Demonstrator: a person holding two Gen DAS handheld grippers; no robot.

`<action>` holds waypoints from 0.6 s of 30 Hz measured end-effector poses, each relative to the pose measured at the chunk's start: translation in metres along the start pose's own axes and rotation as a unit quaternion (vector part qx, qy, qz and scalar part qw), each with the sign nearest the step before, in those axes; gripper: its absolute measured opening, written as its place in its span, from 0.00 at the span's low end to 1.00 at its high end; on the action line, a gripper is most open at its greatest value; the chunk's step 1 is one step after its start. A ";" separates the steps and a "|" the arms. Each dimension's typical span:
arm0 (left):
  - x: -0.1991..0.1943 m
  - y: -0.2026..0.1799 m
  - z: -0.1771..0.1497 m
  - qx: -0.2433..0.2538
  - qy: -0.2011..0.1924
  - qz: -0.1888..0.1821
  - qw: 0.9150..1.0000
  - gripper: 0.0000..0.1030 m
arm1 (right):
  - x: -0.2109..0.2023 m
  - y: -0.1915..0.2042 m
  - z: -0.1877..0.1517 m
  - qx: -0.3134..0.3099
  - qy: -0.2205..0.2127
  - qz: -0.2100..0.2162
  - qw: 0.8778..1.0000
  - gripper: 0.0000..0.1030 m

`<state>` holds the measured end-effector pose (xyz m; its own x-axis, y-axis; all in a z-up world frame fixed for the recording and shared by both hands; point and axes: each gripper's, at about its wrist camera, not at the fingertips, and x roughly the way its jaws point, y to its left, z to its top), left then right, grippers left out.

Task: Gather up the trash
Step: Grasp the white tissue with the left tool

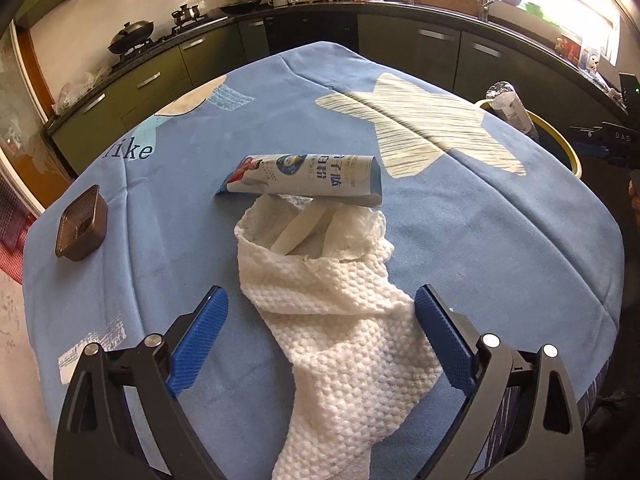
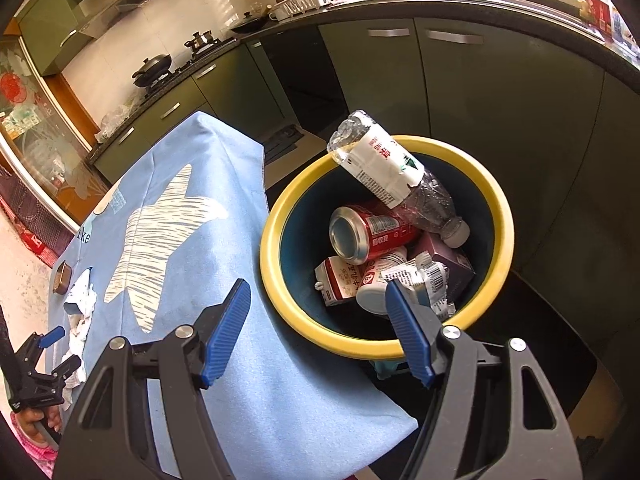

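Note:
A crumpled white paper towel (image 1: 336,312) lies on the blue tablecloth (image 1: 500,240), reaching between the fingers of my open left gripper (image 1: 320,304). A flattened blue-and-white carton (image 1: 308,178) rests at the towel's far end. My right gripper (image 2: 318,300) is open and empty above the near rim of the yellow-rimmed trash bin (image 2: 280,216). The bin holds a plastic bottle (image 2: 384,168), a red can (image 2: 368,232), small cartons and wrappers. The towel (image 2: 80,320) and the left gripper (image 2: 56,348) also show at the far left of the right wrist view.
A small brown square container (image 1: 82,224) sits at the table's left edge. The bin (image 1: 556,132) stands beside the table's right edge. Green kitchen cabinets (image 2: 500,92) and a counter with a stove and a dish rack run behind.

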<state>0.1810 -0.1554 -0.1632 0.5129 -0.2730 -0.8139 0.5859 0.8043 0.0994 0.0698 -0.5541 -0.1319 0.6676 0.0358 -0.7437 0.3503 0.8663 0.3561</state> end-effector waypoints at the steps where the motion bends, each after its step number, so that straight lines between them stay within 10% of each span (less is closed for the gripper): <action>1: 0.001 0.001 -0.001 -0.004 0.001 -0.004 1.000 0.87 | 0.000 -0.001 0.000 0.001 0.000 0.001 1.000 0.65; 18: -0.008 -0.005 -0.003 -0.013 0.003 -0.035 0.999 0.49 | 0.005 -0.001 -0.003 0.004 0.004 0.010 1.000 0.65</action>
<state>0.1719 -0.1558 -0.1589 0.4677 -0.3262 -0.8215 0.6032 0.7972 0.0269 0.0706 -0.5532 -0.1380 0.6695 0.0562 -0.7407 0.3420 0.8618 0.3745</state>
